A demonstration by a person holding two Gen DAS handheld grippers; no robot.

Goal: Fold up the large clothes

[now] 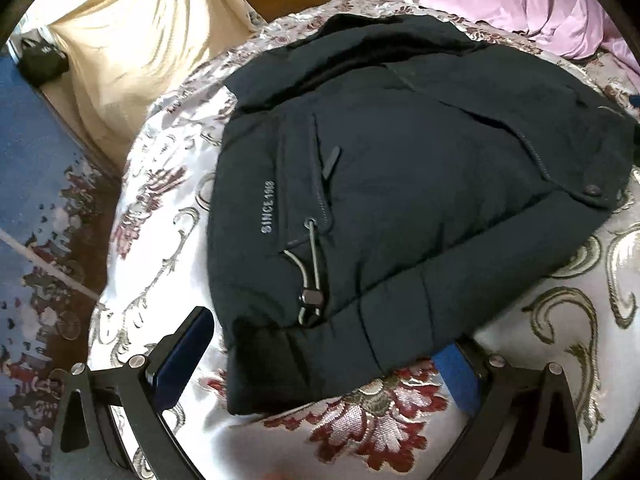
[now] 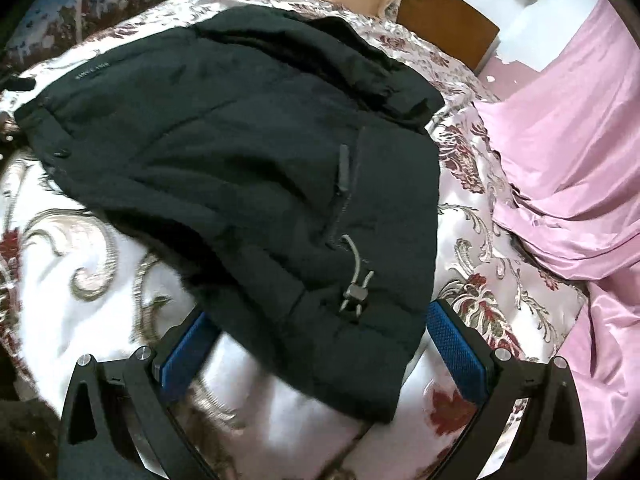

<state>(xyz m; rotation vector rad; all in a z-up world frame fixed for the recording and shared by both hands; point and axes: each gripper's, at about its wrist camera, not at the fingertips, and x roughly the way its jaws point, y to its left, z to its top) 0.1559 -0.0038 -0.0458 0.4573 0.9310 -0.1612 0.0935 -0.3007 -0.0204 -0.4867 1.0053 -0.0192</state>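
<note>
Black jacket (image 1: 380, 184) lies on the bed, on the floral bedspread (image 1: 168, 208), partly folded into a compact bundle. In my left wrist view it fills the centre and runs out toward 2 o'clock. "SINCE 1968" lettering (image 1: 267, 206) sits at about 9 o'clock of centre, a zipper pull (image 1: 330, 162) just right of it, and a drawcord with toggle (image 1: 310, 298) hangs toward 6 o'clock. A snap button (image 1: 593, 189) shows at 3 o'clock.

My left gripper (image 1: 324, 356) is at the jacket's near hem, fingers spread wide with the hem between them; the right finger's tip is hidden under the cloth. I can't tell if they touch the fabric.

In my right wrist view the jacket (image 2: 240, 152) spans from 10 o'clock to centre, a second toggle (image 2: 356, 292) near 6 o'clock. My right gripper (image 2: 320, 332) has its fingers spread too, the jacket's corner lying between the blue pads (image 2: 456, 340); nothing pinched.

Pink sheet (image 2: 560, 128) at 3 o'clock. Beige cloth (image 1: 132, 40) at 11 o'clock in the left view, a brown wooden board (image 2: 448, 28) at 1 o'clock in the right view.
</note>
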